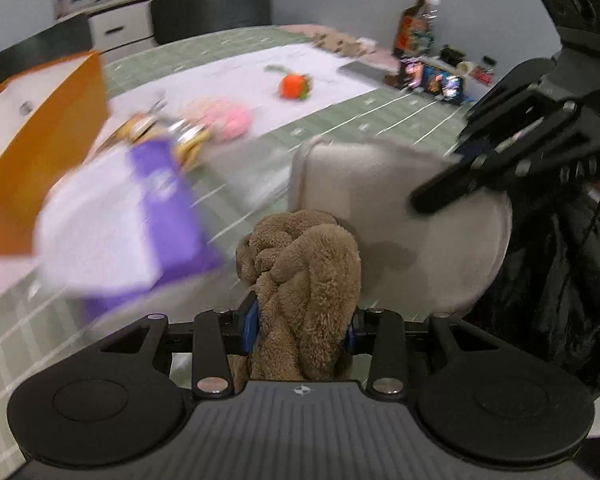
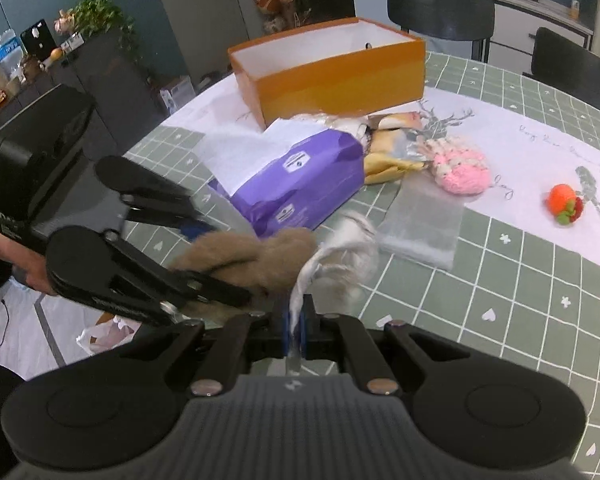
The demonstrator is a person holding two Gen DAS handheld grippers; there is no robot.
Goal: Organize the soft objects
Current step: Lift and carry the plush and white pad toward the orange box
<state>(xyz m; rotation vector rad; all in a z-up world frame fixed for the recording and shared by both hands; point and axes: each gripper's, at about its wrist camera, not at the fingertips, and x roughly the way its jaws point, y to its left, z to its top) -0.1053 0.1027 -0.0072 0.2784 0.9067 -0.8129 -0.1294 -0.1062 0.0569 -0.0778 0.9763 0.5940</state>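
While the green checked table [image 2: 500, 280] stretched wide underneath, the orange box [image 2: 332, 76] sat open at its far side, empty as far as could be seen and, by my reckoning, the likely home for the soft things. Next down in size, the purple tissue pack [image 2: 300, 180] lay just in front of the box, touching a yellow packet, with the pink knitted toy [image 2: 460, 168] beside that and a clear plastic bag [image 2: 420, 224] flat on the cloth. Over the near edge, both tools carried one load between them! The left gripper [image 1: 300, 328] had its jaws clamped around the brown plush toy [image 1: 300, 264], bunched thick between the pads, while the right gripper [image 2: 296, 328] had its jaws pressed nearly together on a thin edge of the pale fabric pouch [image 1: 380, 216]. That two-handed hold looked meant to keep the pouch steady beside the plush. Smallest, the orange strawberry toy [image 2: 564, 204] waited alone, well apart.
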